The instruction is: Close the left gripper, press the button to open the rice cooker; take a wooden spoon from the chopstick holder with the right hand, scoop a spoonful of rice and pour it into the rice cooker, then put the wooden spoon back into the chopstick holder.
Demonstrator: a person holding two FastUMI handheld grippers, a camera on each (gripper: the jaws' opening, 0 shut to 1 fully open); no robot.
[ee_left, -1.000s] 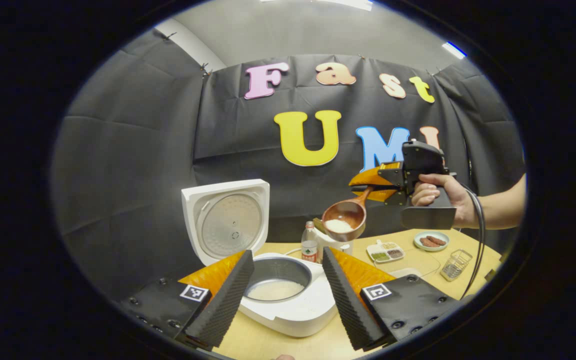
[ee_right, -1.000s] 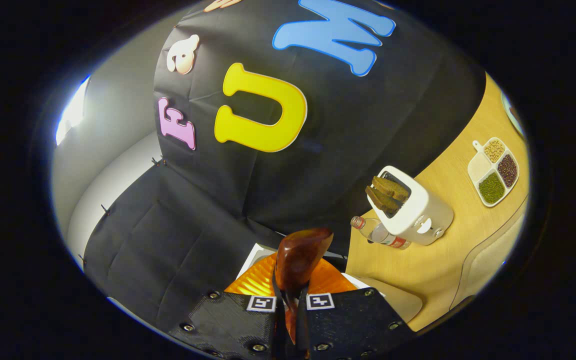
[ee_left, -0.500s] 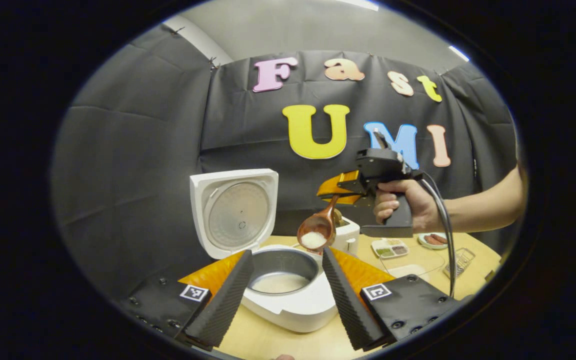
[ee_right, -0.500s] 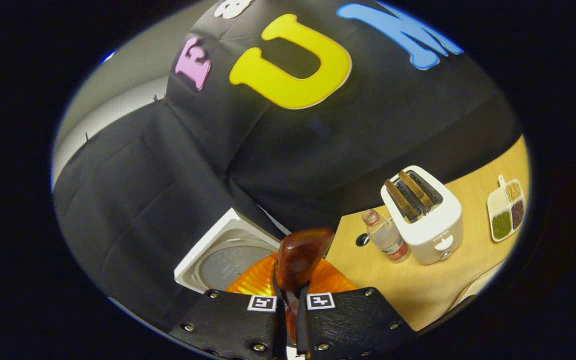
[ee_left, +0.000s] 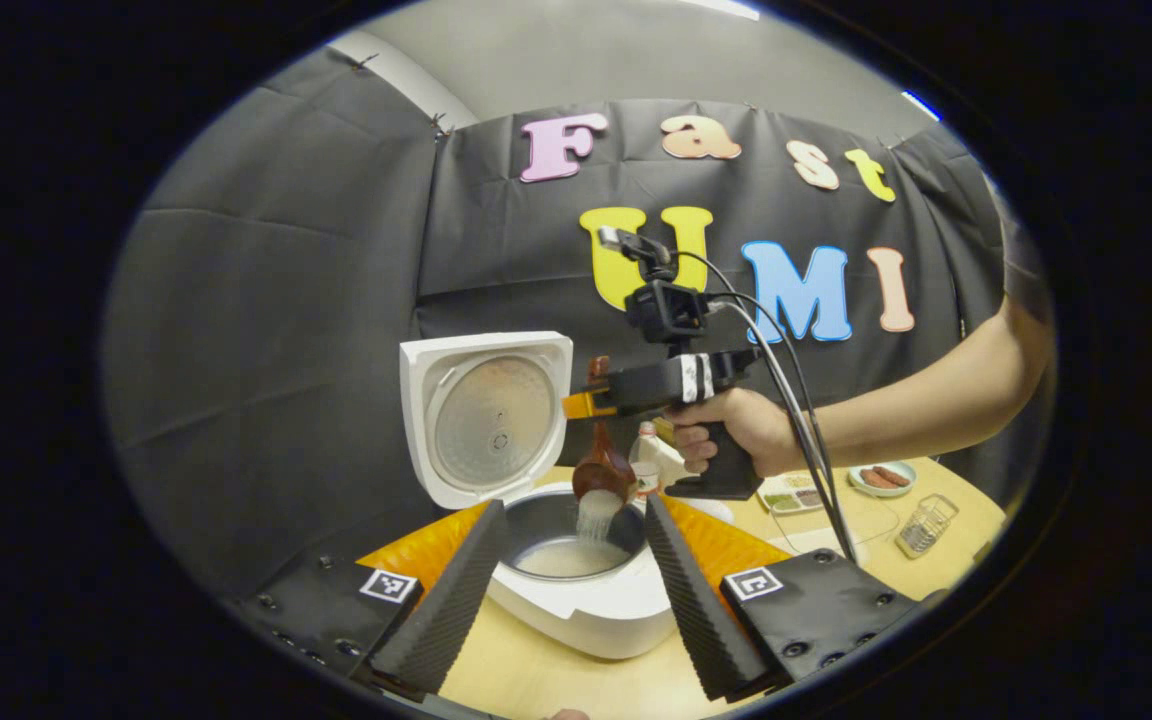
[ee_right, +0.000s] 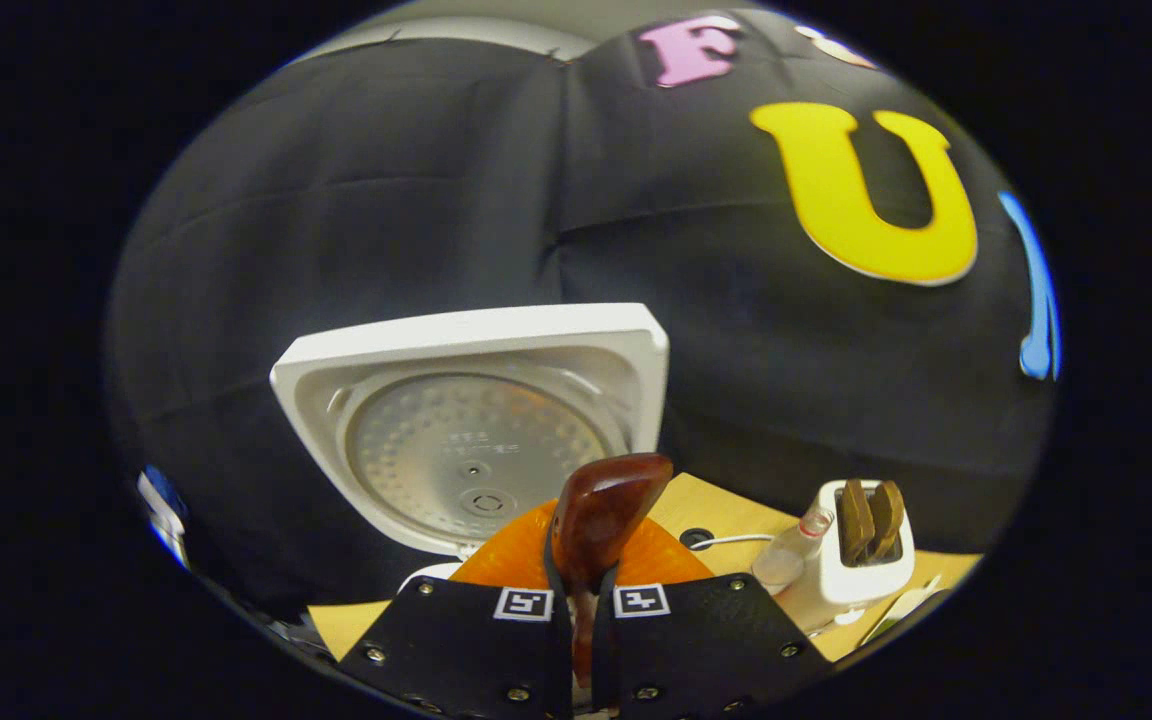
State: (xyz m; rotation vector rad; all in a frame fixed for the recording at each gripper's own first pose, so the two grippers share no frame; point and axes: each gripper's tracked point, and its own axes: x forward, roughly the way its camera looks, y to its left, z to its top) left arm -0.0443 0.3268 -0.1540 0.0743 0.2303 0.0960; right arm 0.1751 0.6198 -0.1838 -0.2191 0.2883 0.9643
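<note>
Rice [ee_left: 593, 512] falls in a thin white stream from the tipped wooden spoon [ee_left: 603, 468] into the pot of the rice cooker [ee_left: 576, 600], which sits on the table [ee_left: 536, 680] just ahead of the left hand-held gripper [ee_left: 576, 570] — framed between its two spread fingers [ee_left: 451, 590], which grasp nothing. Behind the pot, the cooker's lid [ee_left: 486, 415] stands upright and open. To the right of the lid, the right hand-held gripper [ee_left: 588, 404] hovers above the pot, held by a hand [ee_left: 736, 435], and clamps the spoon's handle so the bowl hangs down. In the right gripper view, that hand-held gripper [ee_right: 581, 610] has both fingers pressed on the spoon [ee_right: 601, 510], the lid [ee_right: 466, 420] just beyond it — a toaster [ee_right: 851, 570] and a bottle [ee_right: 786, 560] stand off to its right.
</note>
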